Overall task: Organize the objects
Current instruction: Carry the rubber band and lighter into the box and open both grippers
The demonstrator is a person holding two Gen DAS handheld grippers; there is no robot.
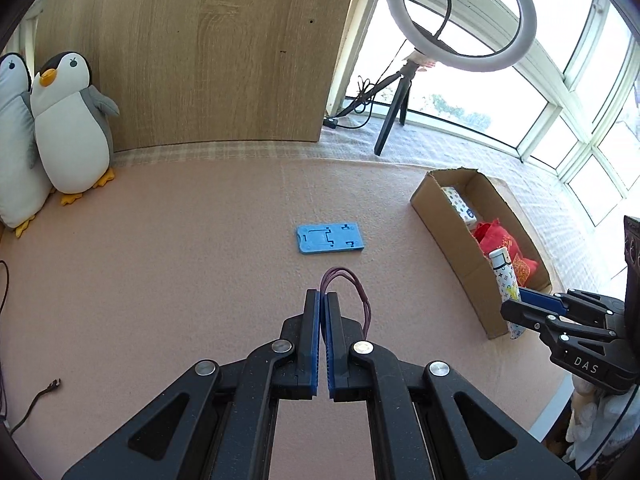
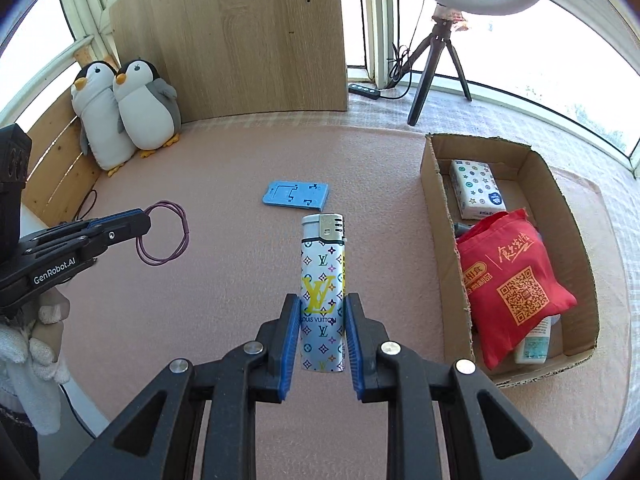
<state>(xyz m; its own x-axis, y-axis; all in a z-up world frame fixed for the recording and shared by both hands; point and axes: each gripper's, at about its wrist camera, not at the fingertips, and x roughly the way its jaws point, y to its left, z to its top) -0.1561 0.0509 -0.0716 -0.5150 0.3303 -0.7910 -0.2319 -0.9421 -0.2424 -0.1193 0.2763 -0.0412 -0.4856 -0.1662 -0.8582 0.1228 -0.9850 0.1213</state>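
Right wrist view: lighter [image 2: 322, 296] pinched upright between the blue pads of the right gripper [image 2: 322, 344], long axis running away from the camera, metal cap farthest out, raised clear of the pink mat [image 2: 224, 168]. Lies just left of the cardboard box [image 2: 434, 216], with the box's long wall alongside; judged the next drop point, so a short carry rightward over that wall. Jaws nearly closed, only the lighter's width between them, gripping its lower half.

Inside the box: red bag [image 2: 516, 280], patterned tissue pack [image 2: 476, 190] toward the far end, a white bottle partly hidden under the bag.

Further left of the box, well apart: left gripper [image 2: 138, 222], jaws fully closed, pinching a purple hair tie [image 2: 164, 236] that hangs as a loop from the tips. Farther from the box than the right one.

Between both grippers, beyond the lighter: blue phone stand [image 2: 297, 196] flat on the mat, untouched.
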